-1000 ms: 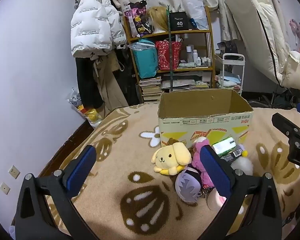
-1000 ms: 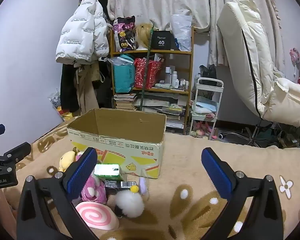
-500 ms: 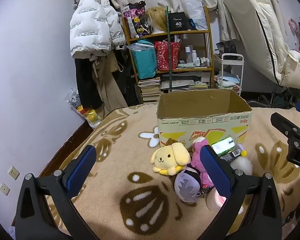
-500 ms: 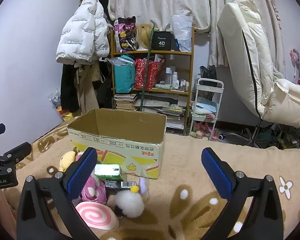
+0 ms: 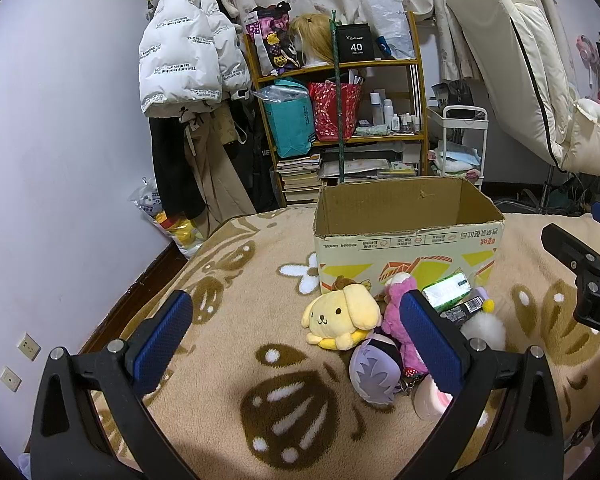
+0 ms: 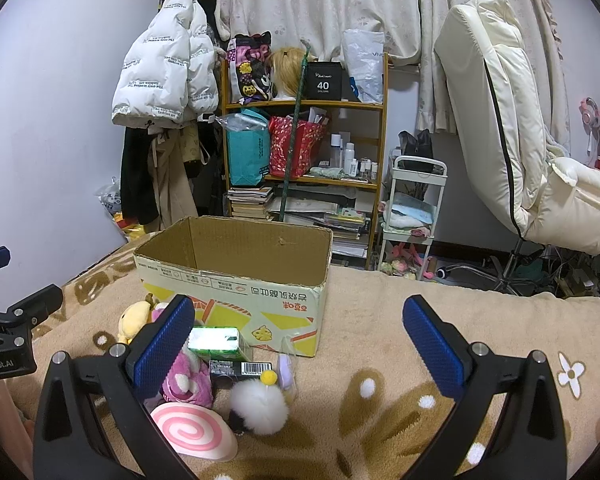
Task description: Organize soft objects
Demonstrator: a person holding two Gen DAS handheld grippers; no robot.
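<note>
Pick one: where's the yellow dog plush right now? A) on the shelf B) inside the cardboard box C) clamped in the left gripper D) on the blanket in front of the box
D: the yellow dog plush lies on the blanket just in front of the cardboard box, and the left gripper is open and holds nothing.

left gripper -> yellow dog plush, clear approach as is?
Probably yes. The left gripper is open and the yellow dog plush lies ahead on the blanket, its top and left side uncovered; the purple-haired plush crowds its right.
</note>
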